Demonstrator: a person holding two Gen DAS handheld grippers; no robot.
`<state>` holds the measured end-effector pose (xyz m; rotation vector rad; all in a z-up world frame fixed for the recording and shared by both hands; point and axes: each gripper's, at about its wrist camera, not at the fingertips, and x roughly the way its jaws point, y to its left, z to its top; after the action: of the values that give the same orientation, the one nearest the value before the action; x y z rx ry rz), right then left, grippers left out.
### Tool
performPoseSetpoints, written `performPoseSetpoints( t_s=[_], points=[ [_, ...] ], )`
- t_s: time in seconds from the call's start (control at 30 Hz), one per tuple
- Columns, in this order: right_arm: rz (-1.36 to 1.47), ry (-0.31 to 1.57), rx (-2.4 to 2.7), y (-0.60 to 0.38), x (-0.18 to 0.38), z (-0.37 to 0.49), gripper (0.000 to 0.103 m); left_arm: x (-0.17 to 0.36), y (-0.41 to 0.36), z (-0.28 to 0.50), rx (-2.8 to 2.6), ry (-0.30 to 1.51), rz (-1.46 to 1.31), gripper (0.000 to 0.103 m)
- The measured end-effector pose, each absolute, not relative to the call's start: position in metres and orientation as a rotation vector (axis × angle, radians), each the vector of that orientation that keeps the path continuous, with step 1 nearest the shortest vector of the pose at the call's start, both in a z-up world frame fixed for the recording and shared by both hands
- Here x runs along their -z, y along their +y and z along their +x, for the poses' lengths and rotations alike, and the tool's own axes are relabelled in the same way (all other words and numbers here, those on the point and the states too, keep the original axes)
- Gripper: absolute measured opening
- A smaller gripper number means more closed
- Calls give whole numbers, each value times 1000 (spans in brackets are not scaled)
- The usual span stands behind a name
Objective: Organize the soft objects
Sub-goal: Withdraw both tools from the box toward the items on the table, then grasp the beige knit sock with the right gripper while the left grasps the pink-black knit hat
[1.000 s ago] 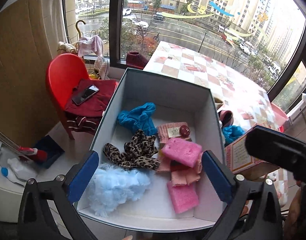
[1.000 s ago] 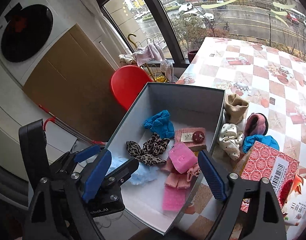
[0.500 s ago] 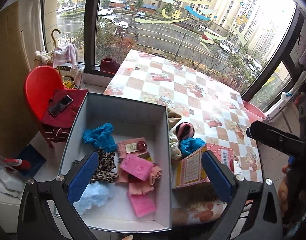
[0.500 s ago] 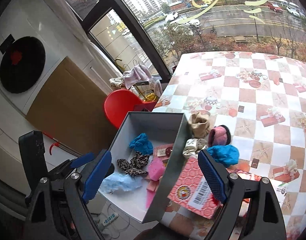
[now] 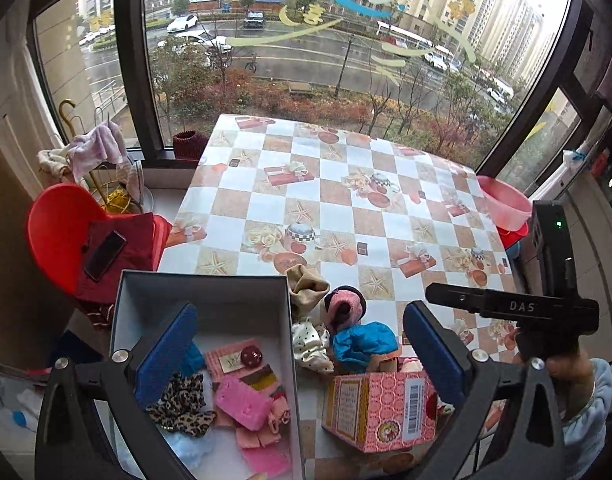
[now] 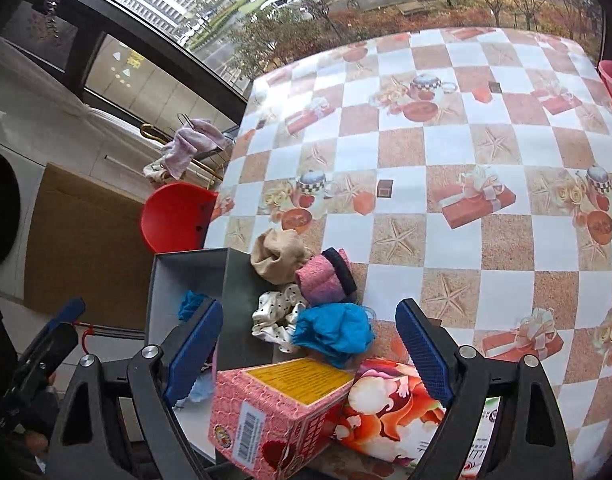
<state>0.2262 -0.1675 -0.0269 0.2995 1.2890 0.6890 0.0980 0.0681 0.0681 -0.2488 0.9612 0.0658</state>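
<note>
An open grey box (image 5: 202,285) sits at the table's near left corner. It holds a leopard scrunchie (image 5: 182,404), a pink sponge (image 5: 242,402) and other soft pieces. Just right of the box, a beige cloth (image 6: 276,254), a pink-and-black roll (image 6: 322,280), a white dotted scrunchie (image 6: 274,312) and a blue cloth (image 6: 334,330) lie heaped on the table. My right gripper (image 6: 308,348) hangs open above this heap, nothing between its pads. My left gripper (image 5: 302,346) is open too, above the box's right wall and the heap, holding nothing.
A pink carton (image 6: 282,412) and a floral packet (image 6: 390,412) lie at the near edge in front of the heap. The checkered tablecloth (image 5: 346,208) stretches to the window. A red chair (image 5: 62,232) with a phone stands left; a pink basin (image 5: 506,204) stands right.
Both views have drawn back and swung right, from over the box to the heap beside it. The left gripper has also risen. Both grippers stayed open and empty.
</note>
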Motion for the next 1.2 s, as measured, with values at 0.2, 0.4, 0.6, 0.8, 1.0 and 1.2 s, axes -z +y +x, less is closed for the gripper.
performPoseSetpoints(
  t_s=[0.2,0.4,0.6,0.8,1.0,1.2],
  points=[
    [248,1430,-750,-129,81,254,89,-28,55,167,-50,1078,-217,103],
    [195,1565,-834,-86,125,274,89,-4,67,196,-71,1124,-253,103],
    [159,1545,-911,-55,129,286,89,5,80,201,-99,1136,-253,103],
    [82,1579,-959,-18,148,291,89,5,87,203,-109,1125,-245,103],
    [37,1576,-897,-30,156,293,32,10,89,206,-107,1141,-258,103],
    [63,1518,-740,-103,148,307,22,11,74,208,-79,1149,-240,103]
  ],
)
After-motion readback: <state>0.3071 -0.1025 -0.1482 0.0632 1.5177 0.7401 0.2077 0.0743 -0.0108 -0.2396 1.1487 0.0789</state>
